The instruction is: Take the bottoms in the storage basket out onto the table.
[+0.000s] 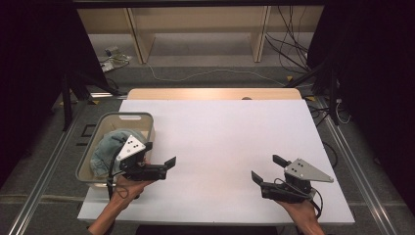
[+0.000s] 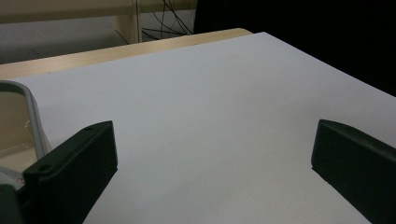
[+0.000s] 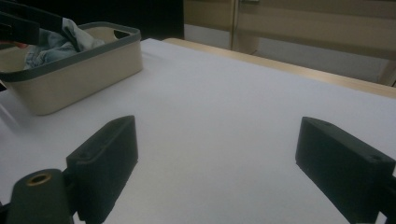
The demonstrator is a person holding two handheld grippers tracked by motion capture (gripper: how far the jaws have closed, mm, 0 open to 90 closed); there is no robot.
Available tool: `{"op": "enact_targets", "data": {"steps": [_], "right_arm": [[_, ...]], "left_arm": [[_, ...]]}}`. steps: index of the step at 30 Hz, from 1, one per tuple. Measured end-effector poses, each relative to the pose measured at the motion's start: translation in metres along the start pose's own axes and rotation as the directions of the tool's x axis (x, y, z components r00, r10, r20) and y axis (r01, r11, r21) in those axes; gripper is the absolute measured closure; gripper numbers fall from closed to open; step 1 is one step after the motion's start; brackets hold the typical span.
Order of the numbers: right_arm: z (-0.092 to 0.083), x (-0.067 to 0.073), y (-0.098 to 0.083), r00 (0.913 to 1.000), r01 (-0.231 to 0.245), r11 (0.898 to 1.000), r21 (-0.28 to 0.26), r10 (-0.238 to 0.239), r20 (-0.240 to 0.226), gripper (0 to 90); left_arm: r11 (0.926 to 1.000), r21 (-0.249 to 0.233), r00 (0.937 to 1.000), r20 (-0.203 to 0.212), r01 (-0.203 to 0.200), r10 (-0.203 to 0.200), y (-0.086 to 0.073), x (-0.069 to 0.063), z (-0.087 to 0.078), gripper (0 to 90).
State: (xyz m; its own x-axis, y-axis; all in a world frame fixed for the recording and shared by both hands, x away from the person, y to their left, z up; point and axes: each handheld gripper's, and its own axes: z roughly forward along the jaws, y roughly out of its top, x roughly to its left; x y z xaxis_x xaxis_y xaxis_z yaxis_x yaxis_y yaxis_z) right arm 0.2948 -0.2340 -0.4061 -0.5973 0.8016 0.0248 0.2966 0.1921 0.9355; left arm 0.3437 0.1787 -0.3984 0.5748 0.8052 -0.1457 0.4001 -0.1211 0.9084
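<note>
The crumpled blue-grey cloth (image 1: 111,147) lies heaped in the beige basket (image 1: 122,117) at the counter's (image 1: 220,142) left edge, untouched, so the work looks to be at its start. The left gripper (image 1: 172,164), empty with jaws spread, hovers just beside the basket's right rim and would need to turn back over it; the right gripper (image 1: 268,169), also spread and empty, hangs near the front right corner, well apart.

High view down on white table (image 1: 220,147); tongs views low, forward across it.
</note>
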Motion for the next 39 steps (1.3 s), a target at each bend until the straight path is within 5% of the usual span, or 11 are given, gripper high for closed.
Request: {"op": "enact_targets", "data": {"steps": [14,20,28,39], "right_arm": [[0.002,-0.001,0.000,1.0000,-0.006,1.000,0.008,0.006,0.001,14.5],[0.002,-0.001,0.000,1.0000,-0.010,1.000,0.011,0.010,0.002,14.5],[0.003,-0.001,0.000,1.0000,-0.010,1.000,0.018,0.010,-0.001,14.5],[0.005,-0.002,-0.001,1.0000,-0.003,1.000,0.031,0.003,-0.009,14.7]], "left_arm": [[0.9981,-0.007,0.9979,-0.022,0.061,-0.061,0.026,0.014,0.011,0.0],[0.9968,0.033,0.9971,-0.025,0.072,-0.071,0.041,0.020,0.019,0.1],[0.9957,0.048,0.9933,-0.088,0.080,-0.075,0.055,0.039,0.033,0.9],[0.9932,0.083,0.9899,-0.123,0.081,-0.071,0.068,0.057,0.015,1.3]]}}
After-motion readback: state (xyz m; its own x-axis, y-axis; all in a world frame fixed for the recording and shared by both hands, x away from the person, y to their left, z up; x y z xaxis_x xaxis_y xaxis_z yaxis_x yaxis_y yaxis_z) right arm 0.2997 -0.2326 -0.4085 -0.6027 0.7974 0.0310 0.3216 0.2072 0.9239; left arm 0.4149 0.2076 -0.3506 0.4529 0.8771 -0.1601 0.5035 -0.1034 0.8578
